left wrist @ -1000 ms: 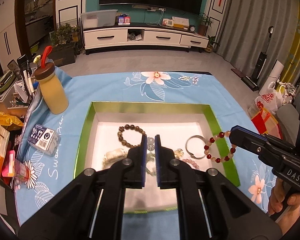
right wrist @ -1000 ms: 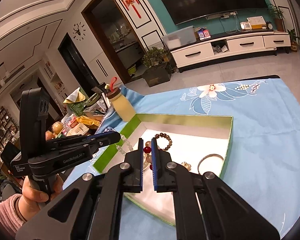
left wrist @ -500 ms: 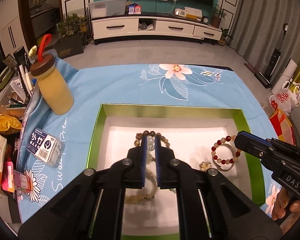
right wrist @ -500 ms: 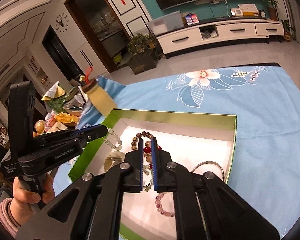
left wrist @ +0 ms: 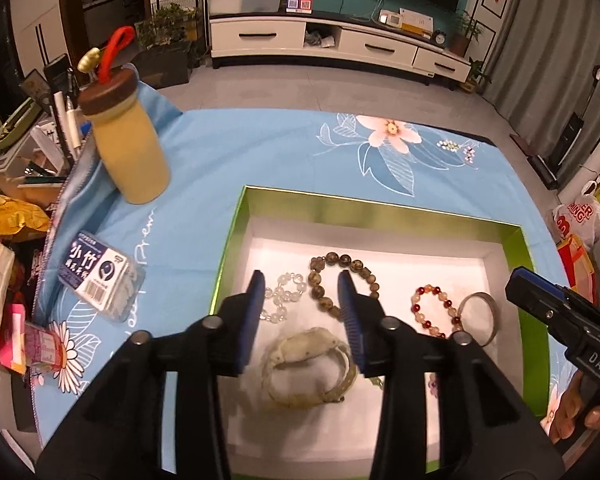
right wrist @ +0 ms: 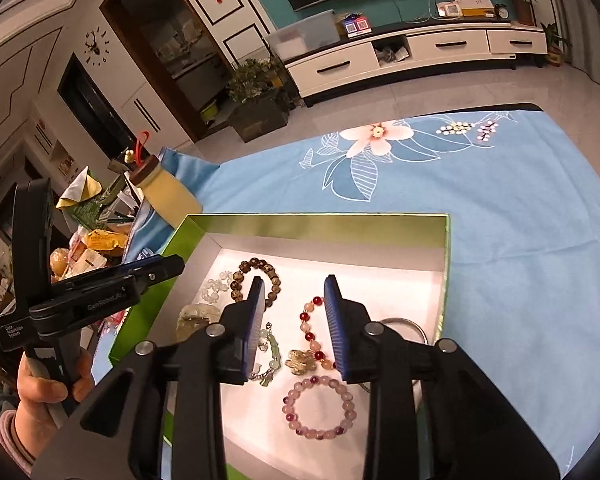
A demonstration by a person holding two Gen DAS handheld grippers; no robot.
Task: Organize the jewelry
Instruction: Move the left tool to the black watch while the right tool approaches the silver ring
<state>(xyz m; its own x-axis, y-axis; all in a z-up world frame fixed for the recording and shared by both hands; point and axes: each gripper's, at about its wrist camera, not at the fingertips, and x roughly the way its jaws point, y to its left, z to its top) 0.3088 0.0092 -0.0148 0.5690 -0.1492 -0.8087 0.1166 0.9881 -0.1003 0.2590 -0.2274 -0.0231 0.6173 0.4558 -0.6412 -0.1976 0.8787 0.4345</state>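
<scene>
A green-walled box (left wrist: 236,236) (right wrist: 320,222) with a white floor sits on a blue floral cloth. Inside lie a clear bead bracelet (left wrist: 284,294), a brown bead bracelet (left wrist: 342,280) (right wrist: 256,282), a pale watch (left wrist: 304,364), a red and cream bead bracelet (left wrist: 434,308) (right wrist: 314,330), a silver bangle (left wrist: 480,318) and a pink bead bracelet (right wrist: 320,406). My left gripper (left wrist: 302,286) is open and empty above the clear and brown bracelets. My right gripper (right wrist: 294,290) is open and empty above the red bracelet.
A yellow bottle (left wrist: 126,136) with a brown lid stands left of the box. A small clear packet (left wrist: 100,278) lies beside it. Clutter lines the table's left edge (left wrist: 4,216). Blue cloth (right wrist: 520,208) lies to the right.
Both grippers have opened. The clear bracelet and the red bracelet, held before, now lie on the box floor. Both grippers have moved lower over the box.
</scene>
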